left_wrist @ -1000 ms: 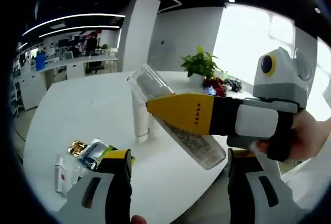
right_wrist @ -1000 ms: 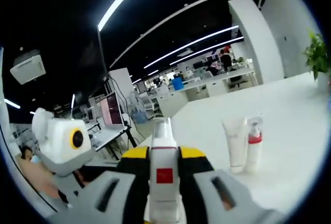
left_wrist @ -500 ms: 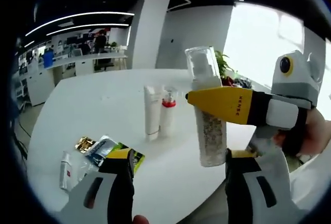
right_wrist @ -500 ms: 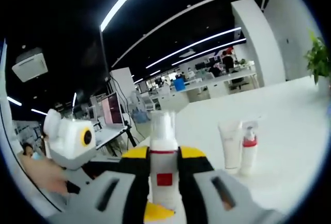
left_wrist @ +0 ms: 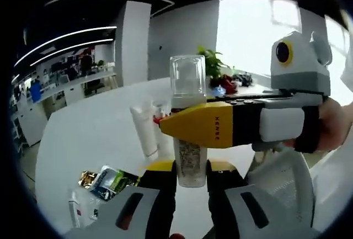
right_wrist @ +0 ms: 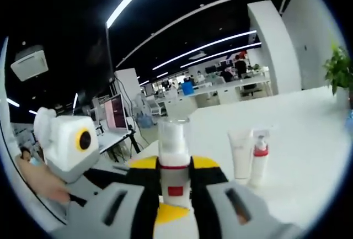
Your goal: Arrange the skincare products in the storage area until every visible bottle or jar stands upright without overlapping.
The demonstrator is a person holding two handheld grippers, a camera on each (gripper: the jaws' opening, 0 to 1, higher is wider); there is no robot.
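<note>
- The clear-capped pump bottle (left_wrist: 189,134) is standing upright in the air, pinched between both grippers; in the right gripper view it (right_wrist: 174,162) is rising straight up between that view's own jaws.
- The left gripper (left_wrist: 191,174) is closing its yellow-tipped jaws around the bottle's base.
- The right gripper (left_wrist: 182,129) is reaching in from the right, clamping the bottle's middle; small writing on its yellow jaw is too blurred to read.
- A red square label is showing on the bottle in the right gripper view.
- Beyond, a white tube (right_wrist: 239,153) and a red-collared pump bottle (right_wrist: 258,158) are standing side by side on the white table (right_wrist: 309,139).
- Sachets (left_wrist: 108,180) are lying flat near the table's edge.
</note>
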